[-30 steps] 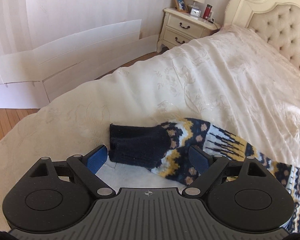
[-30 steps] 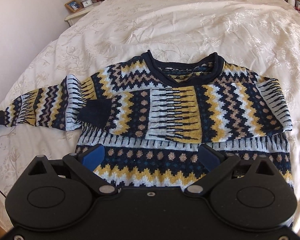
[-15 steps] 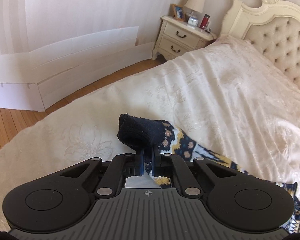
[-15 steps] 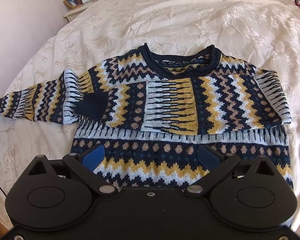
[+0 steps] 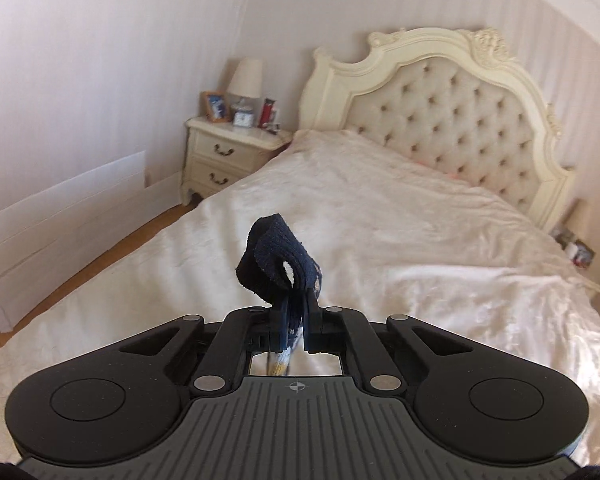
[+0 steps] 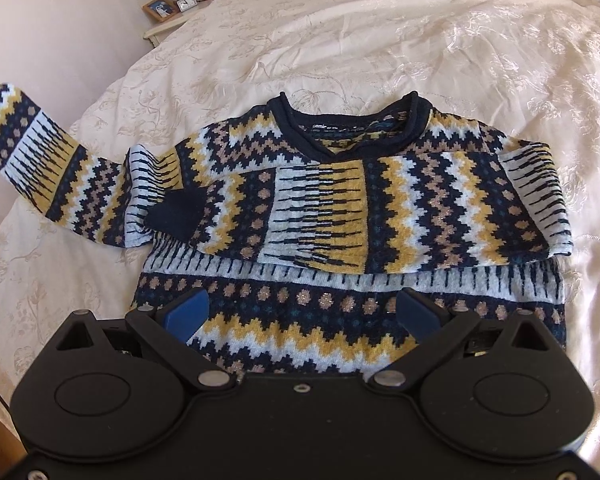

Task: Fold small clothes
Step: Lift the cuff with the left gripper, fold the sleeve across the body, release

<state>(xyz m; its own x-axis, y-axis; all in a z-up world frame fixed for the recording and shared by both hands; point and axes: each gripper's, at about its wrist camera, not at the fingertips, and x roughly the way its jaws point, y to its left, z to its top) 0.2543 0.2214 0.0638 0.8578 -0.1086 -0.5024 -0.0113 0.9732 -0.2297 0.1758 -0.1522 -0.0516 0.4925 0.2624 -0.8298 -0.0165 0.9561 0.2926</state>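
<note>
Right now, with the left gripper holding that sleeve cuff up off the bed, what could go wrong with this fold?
1. The left gripper pinches only the bunched navy cuff, so the knit might slip out mid-swing.
2. The right gripper hovers open over the sweater, holding nothing down, so pulling the raised sleeve could drag the body and disturb the folded sleeve.

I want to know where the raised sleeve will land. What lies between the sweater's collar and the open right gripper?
In the right wrist view, the other sleeve lies folded across the sweater's chest, between the collar and the right gripper.
</note>
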